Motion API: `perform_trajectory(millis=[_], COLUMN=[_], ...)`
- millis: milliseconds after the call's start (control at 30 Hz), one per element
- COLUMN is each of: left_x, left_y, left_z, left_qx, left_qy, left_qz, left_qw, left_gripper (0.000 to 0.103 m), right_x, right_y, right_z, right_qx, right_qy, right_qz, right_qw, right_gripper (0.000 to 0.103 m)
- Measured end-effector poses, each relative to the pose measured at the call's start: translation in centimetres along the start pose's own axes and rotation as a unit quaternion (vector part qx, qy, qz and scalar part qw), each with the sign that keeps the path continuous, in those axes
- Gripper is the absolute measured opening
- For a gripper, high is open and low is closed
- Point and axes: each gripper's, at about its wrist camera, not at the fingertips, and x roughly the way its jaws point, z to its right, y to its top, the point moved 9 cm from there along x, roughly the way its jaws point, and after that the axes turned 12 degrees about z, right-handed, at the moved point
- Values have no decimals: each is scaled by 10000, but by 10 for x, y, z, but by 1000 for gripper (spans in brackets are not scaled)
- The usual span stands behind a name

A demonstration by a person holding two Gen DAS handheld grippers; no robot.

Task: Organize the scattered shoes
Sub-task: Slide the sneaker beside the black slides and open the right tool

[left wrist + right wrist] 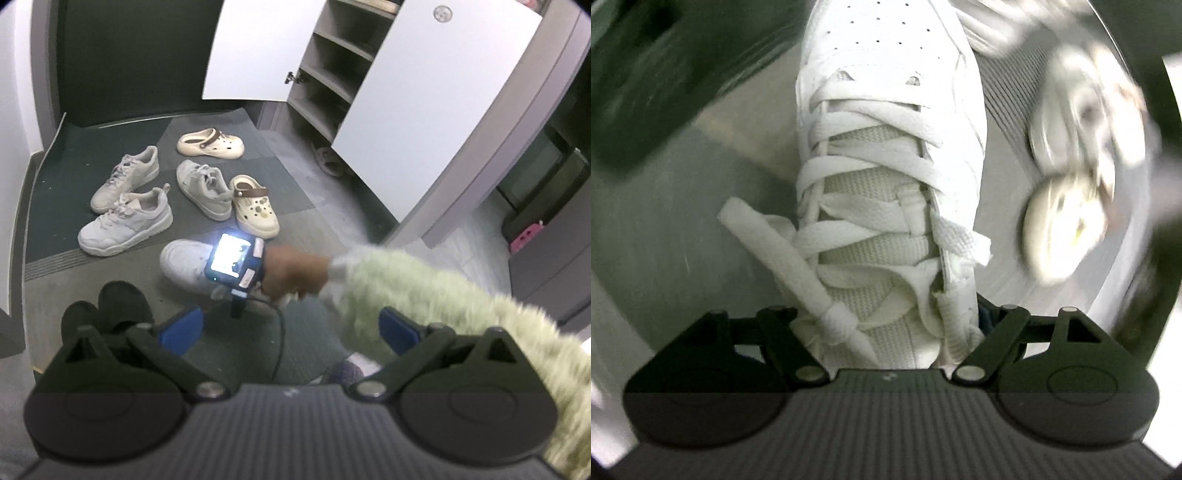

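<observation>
A white laced sneaker [886,155] fills the right wrist view, toe pointing away, and my right gripper [886,325] is shut on its sides near the collar; the pads are hidden behind it. The floor around it is blurred. In the left wrist view the same sneaker [181,262] shows under the right gripper's lit screen [232,258], held by a hand in a fuzzy green sleeve [424,288]. My left gripper [291,328] hangs open above the floor with nothing between its blue pads [181,332].
On the dark mat lie two white sneakers [125,203], a grey-white sneaker [203,188] and two cream clogs [210,142] [255,206]. Black shoes [107,310] sit at the lower left. A shoe cabinet [332,74] stands open behind, a brown slipper [327,158] at its foot.
</observation>
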Motion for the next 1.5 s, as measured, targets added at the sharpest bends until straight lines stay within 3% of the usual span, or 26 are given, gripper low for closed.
perform_trajectory(millis=[67, 133, 333, 567, 767, 867, 900, 967, 1100, 1233, 1367, 1500], left_x=[1, 1, 7, 17, 27, 26, 26, 27, 27, 16, 5, -12], left_y=[0, 0, -3, -5, 0, 7, 10, 12, 17, 26, 33, 43], left_z=[-1, -3, -6, -17, -30, -42, -47, -56, -80, -102, -117, -127], left_qx=[-57, -71, -153, -332, -427, -500, -535, -637, -943, -1089, -1300, -1385], left_qy=[2, 22, 13, 2, 123, 322, 389, 500, 717, 1040, 1258, 1375], left_qz=[-39, -68, -200, -380, -437, -266, -246, -249, -264, -9, 166, 450], left_qw=[10000, 9999, 9997, 9987, 9981, 9979, 9975, 9964, 9926, 9886, 9834, 9797], left_gripper=[103, 103, 103, 103, 103, 103, 103, 103, 103, 103, 103, 103], right_x=[7, 21, 43, 58, 73, 68, 64, 48, 14, -49, -100, -197], right_y=[-5, -13, -27, -30, -19, -16, -14, -23, -19, -7, 0, -9], right_z=[-3, -5, -5, 6, 8, 7, 7, 20, 28, 36, 42, 43], right_qx=[512, 1650, 2865, 3408, 3362, 3324, 3308, 3254, 3174, 3453, 3361, 3386], right_qy=[42, 239, 315, 408, 322, 250, 206, 192, 246, 371, 526, 493], right_qz=[-90, -289, -665, -871, -814, -675, -586, -430, -134, 388, 1056, 1693], right_qw=[9986, 9856, 9552, 9352, 9377, 9404, 9417, 9444, 9479, 9370, 9344, 9243], right_gripper=[83, 82, 83, 86, 90, 89, 90, 101, 101, 103, 103, 103])
